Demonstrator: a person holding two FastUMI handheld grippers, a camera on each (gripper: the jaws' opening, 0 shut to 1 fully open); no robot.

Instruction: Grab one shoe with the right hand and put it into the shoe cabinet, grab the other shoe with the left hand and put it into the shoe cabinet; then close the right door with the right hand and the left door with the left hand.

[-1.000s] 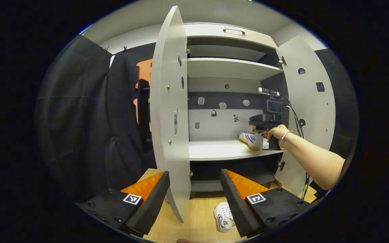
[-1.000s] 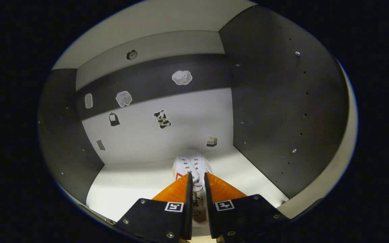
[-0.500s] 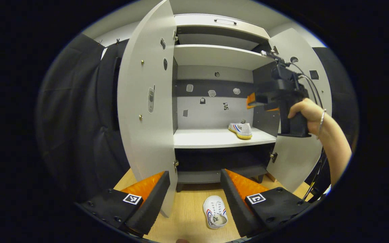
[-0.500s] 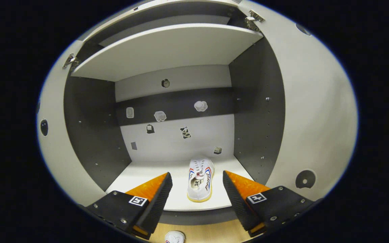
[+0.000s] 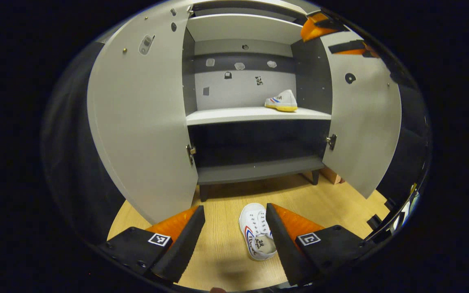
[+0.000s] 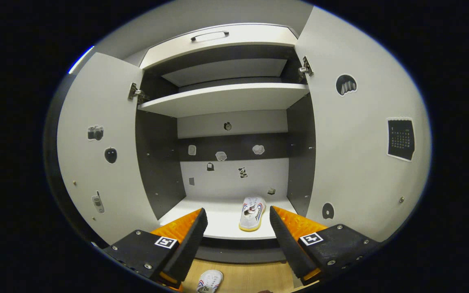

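Left gripper view: the left tool (image 5: 234,228) is spread wide and holds nothing. It hangs above the wooden floor (image 5: 332,199), with the second shoe (image 5: 257,236) lying on the floor between its fingers, touching neither. The shoe cabinet (image 5: 255,116) stands ahead with the left door (image 5: 141,122) and right door (image 5: 360,118) both open. The first shoe (image 5: 282,100) rests on the middle shelf (image 5: 234,116), toward its right end.

Right gripper view: the right tool (image 6: 236,236) is spread wide and empty, in front of the cabinet opening, clear of the shoe on the shelf.
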